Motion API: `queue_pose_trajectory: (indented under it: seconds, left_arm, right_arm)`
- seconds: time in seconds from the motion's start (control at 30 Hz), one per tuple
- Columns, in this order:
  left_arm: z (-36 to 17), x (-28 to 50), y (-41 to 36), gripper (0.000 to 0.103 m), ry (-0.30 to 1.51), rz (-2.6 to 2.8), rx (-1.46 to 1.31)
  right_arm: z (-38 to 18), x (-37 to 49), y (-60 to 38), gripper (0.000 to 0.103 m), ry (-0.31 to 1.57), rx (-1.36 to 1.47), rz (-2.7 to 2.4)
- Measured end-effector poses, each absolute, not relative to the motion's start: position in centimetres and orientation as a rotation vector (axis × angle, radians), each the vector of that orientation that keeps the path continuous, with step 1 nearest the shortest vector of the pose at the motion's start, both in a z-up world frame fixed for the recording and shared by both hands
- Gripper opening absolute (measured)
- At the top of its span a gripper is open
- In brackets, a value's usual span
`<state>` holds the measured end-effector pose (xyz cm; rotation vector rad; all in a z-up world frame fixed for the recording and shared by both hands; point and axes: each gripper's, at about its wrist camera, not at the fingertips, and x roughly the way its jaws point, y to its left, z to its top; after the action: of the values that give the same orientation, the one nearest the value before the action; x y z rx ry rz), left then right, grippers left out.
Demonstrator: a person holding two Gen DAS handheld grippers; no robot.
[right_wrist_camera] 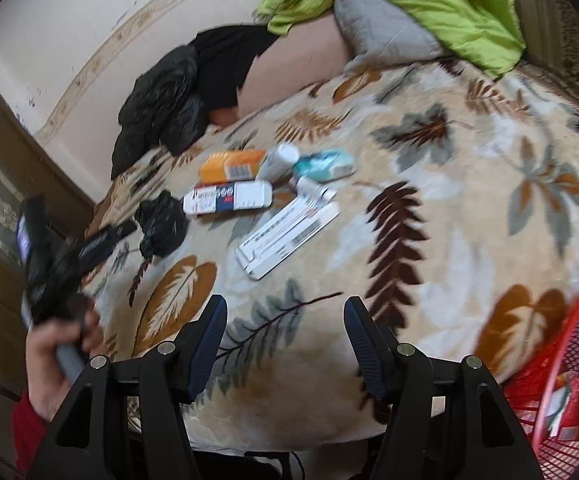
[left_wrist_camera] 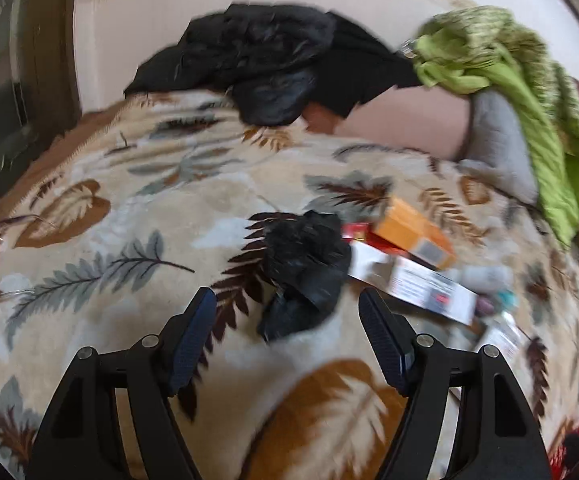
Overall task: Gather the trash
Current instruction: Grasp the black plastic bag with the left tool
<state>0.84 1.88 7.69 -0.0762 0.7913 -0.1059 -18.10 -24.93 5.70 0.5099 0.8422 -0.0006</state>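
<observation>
A crumpled black plastic bag (left_wrist_camera: 305, 264) lies on the leaf-patterned blanket (left_wrist_camera: 129, 220), just ahead of my open left gripper (left_wrist_camera: 287, 304); its pads do not touch the bag. Right of the bag lie an orange box (left_wrist_camera: 413, 232), a white box (left_wrist_camera: 413, 280) and small bottles (left_wrist_camera: 485, 276). In the right wrist view the same pile shows: orange box (right_wrist_camera: 233, 166), white-and-blue box (right_wrist_camera: 229, 198), long white box (right_wrist_camera: 289, 236), white bottle (right_wrist_camera: 279, 162), teal pack (right_wrist_camera: 323, 166), black bag (right_wrist_camera: 163, 224). My right gripper (right_wrist_camera: 285, 304) hangs open over bare blanket, short of the pile. The left gripper (right_wrist_camera: 73, 236) appears at far left.
A red mesh basket (right_wrist_camera: 569, 380) holding some packaging stands at the lower right. Black clothing (left_wrist_camera: 257, 64), a green blanket (left_wrist_camera: 509, 64) and a grey pillow (left_wrist_camera: 497, 140) lie at the bed's far side by the wall. A hand (right_wrist_camera: 49, 360) holds the left gripper.
</observation>
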Motion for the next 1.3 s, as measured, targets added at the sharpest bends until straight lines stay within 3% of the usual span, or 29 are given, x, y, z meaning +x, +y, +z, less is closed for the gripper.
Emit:
queue_pose_trajectory:
  seconds: [0.3, 0.33, 0.37, 0.5, 0.9, 1.03, 1.07, 1.1, 1.17, 1.3]
  left_arm:
    - [3.9, 6.5, 0.3, 0.072, 0.833, -0.143, -0.084]
    - [3.9, 6.7, 0.2, 0.065, 0.828, -0.150, -0.077]
    - [3.8, 6.8, 0.0, 0.048, 0.826, -0.154, -0.064]
    - [4.3, 6.3, -0.1, 0.039, 0.798, -0.167, -0.018]
    - [7.2, 4.8, 3.2, 0.039, 0.723, -0.165, -0.093]
    - [7.4, 4.5, 3.2, 0.039, 0.715, -0.167, -0.083]
    - [7.5, 4.3, 3.2, 0.039, 0.711, -0.169, -0.082]
    - [7.6, 4.1, 3.2, 0.039, 0.703, -0.174, -0.079]
    - [7.9, 3.7, 3.0, 0.039, 0.691, -0.179, -0.076]
    - [8.3, 2.3, 2.1, 0.039, 0.676, -0.207, -0.060]
  right_arm:
    - [3.9, -12.9, -25.4, 0.069, 0.906, 0.614, -0.021]
    - [3.7, -12.3, -25.4, 0.069, 0.914, 0.622, -0.024]
    - [3.3, -11.4, -25.4, 0.069, 0.926, 0.637, -0.033]
    - [1.9, -8.5, -25.6, 0.071, 0.967, 0.682, -0.079]
    - [-0.5, -2.0, -23.6, 0.076, 1.028, 0.540, -0.206]
    - [-0.1, -1.7, -21.3, 0.066, 1.023, 0.351, -0.203]
    - [0.1, -2.1, -21.3, 0.058, 1.015, 0.359, -0.186]
    - [0.4, -2.5, -21.4, 0.040, 1.001, 0.363, -0.178]
    - [1.3, -3.3, -21.8, 0.031, 0.963, 0.361, -0.166]
    - [1.4, -4.9, -22.8, 0.030, 0.952, 0.390, -0.138]
